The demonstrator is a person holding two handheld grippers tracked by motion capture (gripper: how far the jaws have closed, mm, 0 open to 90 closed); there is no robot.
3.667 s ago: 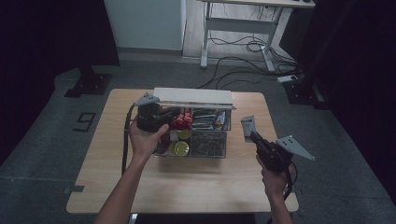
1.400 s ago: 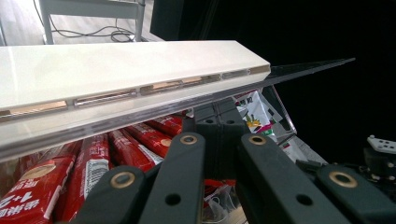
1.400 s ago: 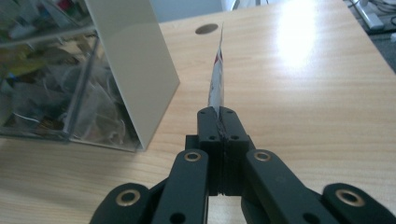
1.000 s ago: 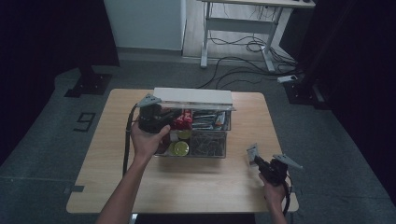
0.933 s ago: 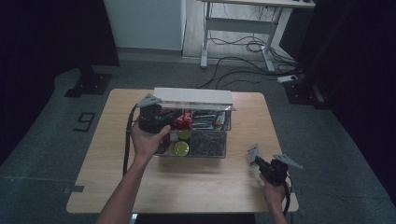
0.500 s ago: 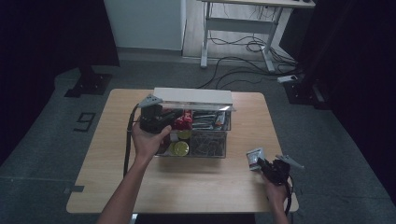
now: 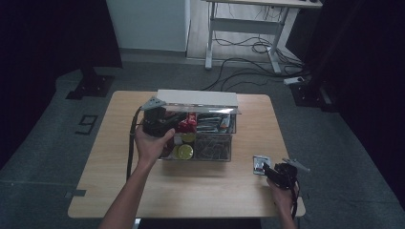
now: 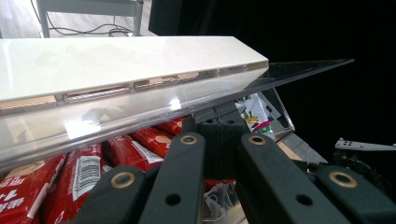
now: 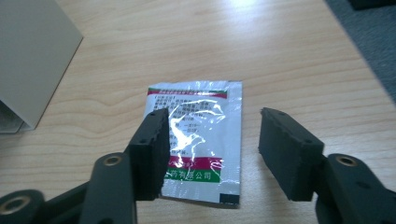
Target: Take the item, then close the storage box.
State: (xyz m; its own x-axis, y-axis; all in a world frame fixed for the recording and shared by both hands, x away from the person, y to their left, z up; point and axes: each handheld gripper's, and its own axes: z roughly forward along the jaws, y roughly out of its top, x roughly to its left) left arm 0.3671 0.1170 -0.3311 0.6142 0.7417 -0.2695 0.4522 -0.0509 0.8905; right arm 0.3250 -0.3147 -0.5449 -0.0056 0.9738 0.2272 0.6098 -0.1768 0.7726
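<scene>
Sachet just set down beside the box

On the table (image 7: 119, 181), the left gripper (image 8: 219, 140), jaws pressed together, props the box (image 7: 200, 138) lid; the right gripper (image 9: 212, 154), jaws just spreading, has released the sachet (image 9: 201, 140) lying flat between them. Next, likely lift clear.

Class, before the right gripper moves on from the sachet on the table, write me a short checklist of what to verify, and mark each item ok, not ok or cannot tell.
1. Sachet lies flat on the table, beside the box: ok.
2. Right gripper has let go; its jaws have just been opening, and stand apart over the sachet without pinching it: ok.
3. Left pad clear of the foil: cannot tell, it overlaps the sachet's edge in the right gripper view.
4. Left gripper shut, at the box lid, which is raised: ok.
5. Box open, packets visible inside: ok.
6. Sachet well in from the table edge: not ok, it lies close to the right side.
</scene>
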